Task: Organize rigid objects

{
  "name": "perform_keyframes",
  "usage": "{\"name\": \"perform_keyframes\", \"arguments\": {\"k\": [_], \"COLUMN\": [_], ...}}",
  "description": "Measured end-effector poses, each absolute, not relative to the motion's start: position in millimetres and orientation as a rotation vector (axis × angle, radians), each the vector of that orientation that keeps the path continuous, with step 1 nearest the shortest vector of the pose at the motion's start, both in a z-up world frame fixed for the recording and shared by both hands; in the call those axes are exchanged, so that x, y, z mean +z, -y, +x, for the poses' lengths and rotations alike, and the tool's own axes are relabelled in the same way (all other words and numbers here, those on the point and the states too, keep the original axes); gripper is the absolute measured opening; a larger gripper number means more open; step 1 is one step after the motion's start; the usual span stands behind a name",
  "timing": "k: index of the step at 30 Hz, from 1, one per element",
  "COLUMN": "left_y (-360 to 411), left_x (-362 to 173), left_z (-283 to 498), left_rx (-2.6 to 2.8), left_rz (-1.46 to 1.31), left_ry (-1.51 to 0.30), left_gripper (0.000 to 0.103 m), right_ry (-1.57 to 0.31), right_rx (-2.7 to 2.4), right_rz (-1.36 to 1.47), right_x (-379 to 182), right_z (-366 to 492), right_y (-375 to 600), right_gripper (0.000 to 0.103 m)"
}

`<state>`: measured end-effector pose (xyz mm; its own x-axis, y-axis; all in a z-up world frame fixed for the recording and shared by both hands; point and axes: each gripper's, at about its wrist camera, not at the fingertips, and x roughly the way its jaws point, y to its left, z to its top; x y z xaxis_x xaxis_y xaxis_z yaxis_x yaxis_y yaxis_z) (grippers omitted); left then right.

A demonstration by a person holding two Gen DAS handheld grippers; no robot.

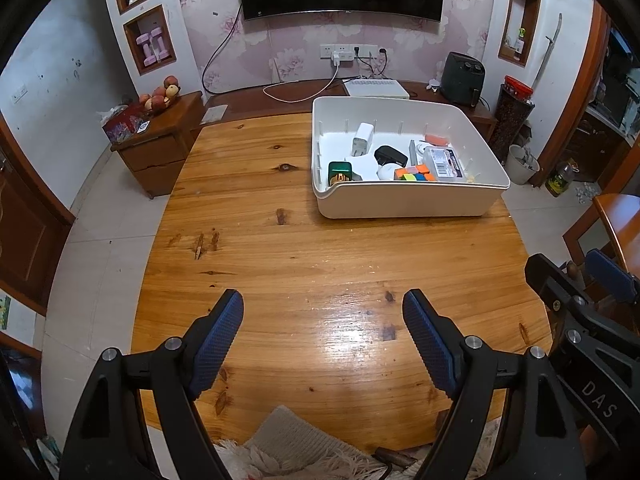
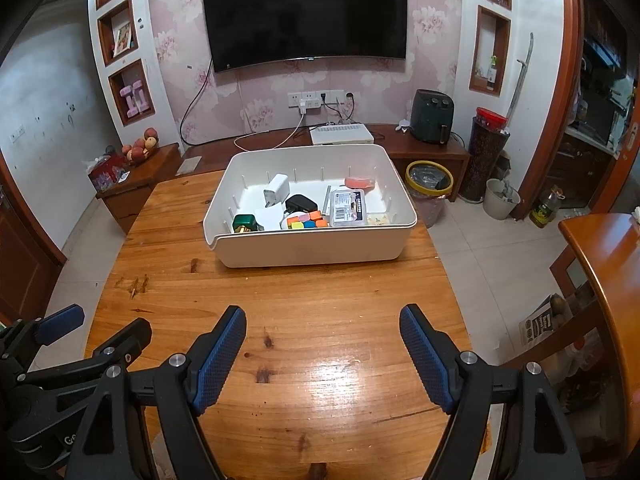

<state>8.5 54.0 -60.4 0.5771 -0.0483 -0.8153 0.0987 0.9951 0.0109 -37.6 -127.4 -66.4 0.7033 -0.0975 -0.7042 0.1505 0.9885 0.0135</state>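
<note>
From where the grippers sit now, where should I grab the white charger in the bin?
Grip the white charger across its two flat broad faces, coming from above. It stands tilted with its top free, apart from the black adapter, while the bin wall blocks side approaches.

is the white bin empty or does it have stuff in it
Not empty. The white bin holds a colour cube, a white charger, a green box and more.

Parted tongs (image 1: pixel 323 312), filled white bin (image 1: pixel 404 204), table (image 1: pixel 280 248)
</note>
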Motion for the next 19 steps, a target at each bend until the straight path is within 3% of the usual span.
{"name": "perform_keyframes", "arguments": {"k": [19], "left_y": [-54.5], "left_x": [-67.2], "left_z": [8.3], "left_rx": [-0.087], "left_rz": [0.059], "left_ry": [-0.969], "left_gripper": [0.084], "right_ry": [-0.786], "right_rx": [-0.141], "right_rz": [0.069], "right_x": [-69.6], "right_z": [-38.5], "right_y": [125.8], "right_gripper": [0.080]}}
